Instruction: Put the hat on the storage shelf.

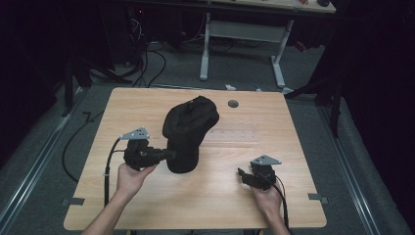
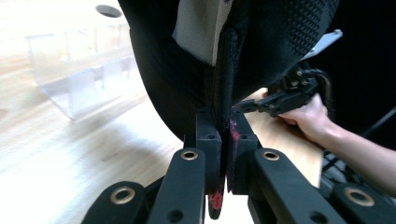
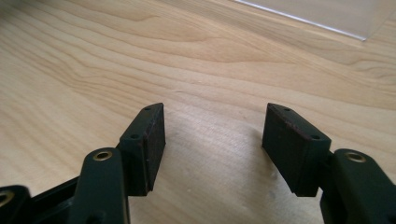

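Note:
A black cap is held up off the wooden table, left of the middle. My left gripper is shut on its lower edge from the left. In the left gripper view the jaws pinch the cap's black rim, with a pale inner lining above. My right gripper rests low at the front right, open, apart from the cap. In the right gripper view its jaws stand wide over bare wood with nothing between them.
A clear plastic stand sits on the table behind the cap, faint in the high view. A round grey hole lies near the far edge. A white desk frame stands on the floor beyond.

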The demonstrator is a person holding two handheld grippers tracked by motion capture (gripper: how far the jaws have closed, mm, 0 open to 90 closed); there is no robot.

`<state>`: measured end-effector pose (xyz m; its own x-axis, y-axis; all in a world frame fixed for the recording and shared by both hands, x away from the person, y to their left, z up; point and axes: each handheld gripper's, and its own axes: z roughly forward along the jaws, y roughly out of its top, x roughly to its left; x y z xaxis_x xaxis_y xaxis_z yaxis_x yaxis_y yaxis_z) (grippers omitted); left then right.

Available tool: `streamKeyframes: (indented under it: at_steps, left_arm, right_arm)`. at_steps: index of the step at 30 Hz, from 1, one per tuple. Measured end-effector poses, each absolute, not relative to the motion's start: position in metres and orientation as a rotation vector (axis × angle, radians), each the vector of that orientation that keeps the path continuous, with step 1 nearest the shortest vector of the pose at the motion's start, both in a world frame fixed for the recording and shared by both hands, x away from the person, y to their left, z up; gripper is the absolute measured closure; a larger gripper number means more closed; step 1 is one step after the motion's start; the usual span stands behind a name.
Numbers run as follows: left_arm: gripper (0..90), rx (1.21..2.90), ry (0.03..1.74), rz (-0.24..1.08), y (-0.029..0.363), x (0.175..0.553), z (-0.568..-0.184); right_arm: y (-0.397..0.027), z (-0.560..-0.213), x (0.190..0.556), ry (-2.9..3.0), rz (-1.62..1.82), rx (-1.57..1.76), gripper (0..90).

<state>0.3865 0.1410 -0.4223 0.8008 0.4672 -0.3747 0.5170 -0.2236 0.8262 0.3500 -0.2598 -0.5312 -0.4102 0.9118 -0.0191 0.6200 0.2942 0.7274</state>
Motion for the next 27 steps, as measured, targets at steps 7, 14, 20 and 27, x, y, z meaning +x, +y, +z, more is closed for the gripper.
streamKeyframes:
  at_steps: [7, 14, 20, 27]
  left_arm:
    - [86.2, 1.78, 0.728, 0.027, 0.141, 0.385, -0.411]
    - [86.2, 1.698, 0.758, 0.095, 0.15, 0.389, -0.403]
    - [86.2, 1.694, 0.781, 0.137, 0.152, 0.4, -0.402]
    - [86.2, 1.703, 0.802, 0.19, 0.148, 0.415, -0.4]
  right_arm:
    - [-0.258, -0.531, 0.354, 2.137, 0.902, 1.366, 37.5]
    - [-0.258, -0.531, 0.354, 2.138, 0.899, 1.364, 36.5]
    - [-0.258, -0.531, 0.354, 2.137, 0.898, 1.366, 36.1]
    - [-0.258, -0.531, 0.353, 2.137, 0.899, 1.367, 36.2]
